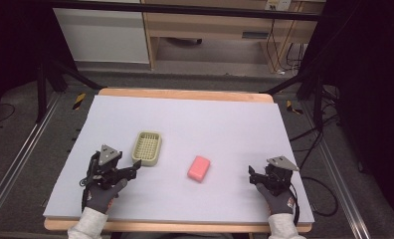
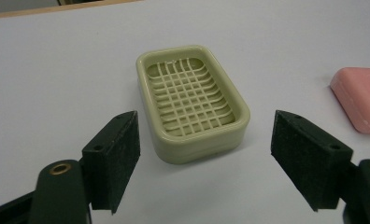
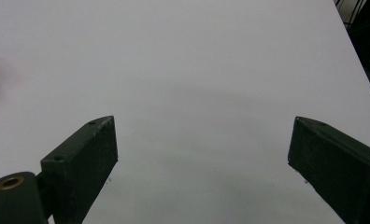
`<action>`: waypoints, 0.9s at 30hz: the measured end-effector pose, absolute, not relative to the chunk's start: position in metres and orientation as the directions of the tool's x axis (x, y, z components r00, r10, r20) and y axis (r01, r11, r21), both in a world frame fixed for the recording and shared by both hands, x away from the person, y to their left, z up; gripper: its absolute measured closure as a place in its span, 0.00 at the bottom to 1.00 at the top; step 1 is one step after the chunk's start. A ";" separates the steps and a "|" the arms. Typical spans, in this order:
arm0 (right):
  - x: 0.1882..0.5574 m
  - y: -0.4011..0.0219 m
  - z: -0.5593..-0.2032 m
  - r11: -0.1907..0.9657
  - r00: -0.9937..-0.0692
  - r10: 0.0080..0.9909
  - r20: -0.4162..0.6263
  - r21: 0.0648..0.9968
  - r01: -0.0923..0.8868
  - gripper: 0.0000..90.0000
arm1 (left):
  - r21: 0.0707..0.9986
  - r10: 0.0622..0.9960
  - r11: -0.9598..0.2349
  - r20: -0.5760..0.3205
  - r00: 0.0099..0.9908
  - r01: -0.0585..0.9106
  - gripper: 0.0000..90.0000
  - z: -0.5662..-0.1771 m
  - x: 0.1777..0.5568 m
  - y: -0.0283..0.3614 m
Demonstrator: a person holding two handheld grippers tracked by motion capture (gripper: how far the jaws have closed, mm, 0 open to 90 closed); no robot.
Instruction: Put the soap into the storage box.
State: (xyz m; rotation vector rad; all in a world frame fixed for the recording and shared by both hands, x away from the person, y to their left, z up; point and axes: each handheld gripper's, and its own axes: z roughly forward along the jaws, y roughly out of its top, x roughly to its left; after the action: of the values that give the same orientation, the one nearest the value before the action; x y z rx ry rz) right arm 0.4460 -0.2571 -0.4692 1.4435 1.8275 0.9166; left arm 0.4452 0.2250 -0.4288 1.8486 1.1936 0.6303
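Note:
A pale green soap dish [image 1: 147, 148] with a slatted grid floor lies on the white table cover, left of centre. To its right rests a pink bar of soap [image 1: 199, 168]. My left gripper [image 1: 138, 167] sits just in front of the dish, open, its jaws spread wider than the dish's near end. In the left gripper view the soap dish [image 2: 192, 100] lies just beyond the pads [image 2: 115, 156], untouched, and the pink soap [image 2: 360, 98] shows at the right edge. My right gripper [image 1: 252, 175] rests near the table's right side, open, with bare cover between its pads [image 3: 87, 158].
The white cover [image 1: 225, 124] spans a wooden table whose edge shows at front and back. Black frame legs, cables and a wooden cabinet stand on the floor beyond. Open cover lies between the soap and my right gripper.

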 end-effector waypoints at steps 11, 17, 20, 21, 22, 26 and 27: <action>0.445 -0.258 -0.467 0.152 -0.202 0.978 -0.050 0.833 0.532 0.10 | 0.864 0.901 -0.202 -0.021 0.433 0.461 0.26 -0.408 0.452 0.214; 0.445 -0.259 -0.467 0.152 -0.204 0.978 -0.048 0.832 0.534 0.10 | 0.865 0.897 -0.216 -0.007 0.441 0.453 0.26 -0.404 0.456 0.201; 0.445 -0.259 -0.467 0.152 -0.204 0.978 -0.047 0.832 0.533 0.10 | 0.868 0.894 -0.214 -0.011 0.447 0.449 0.26 -0.402 0.457 0.196; 0.445 -0.259 -0.467 0.154 -0.204 0.978 -0.050 0.833 0.532 0.10 | 0.868 0.890 -0.216 -0.014 0.457 0.447 0.26 -0.401 0.458 0.192; 0.445 -0.259 -0.467 0.154 -0.204 0.978 -0.050 0.833 0.532 0.10 | 0.868 0.890 -0.216 -0.014 0.457 0.447 0.26 -0.401 0.458 0.192; 0.445 -0.259 -0.467 0.155 -0.205 0.977 -0.050 0.831 0.534 0.10 | 0.867 0.883 -0.221 -0.017 0.468 0.448 0.26 -0.401 0.460 0.184; 0.445 -0.259 -0.467 0.156 -0.205 0.977 -0.051 0.832 0.532 0.10 | 0.866 0.879 -0.224 -0.019 0.476 0.448 0.26 -0.402 0.461 0.179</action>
State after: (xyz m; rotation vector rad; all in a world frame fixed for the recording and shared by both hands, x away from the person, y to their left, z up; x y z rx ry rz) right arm 0.4446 -0.2588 -0.4668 1.4376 1.8217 0.9290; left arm 0.4608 0.1792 -0.4016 1.8477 1.1143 0.6198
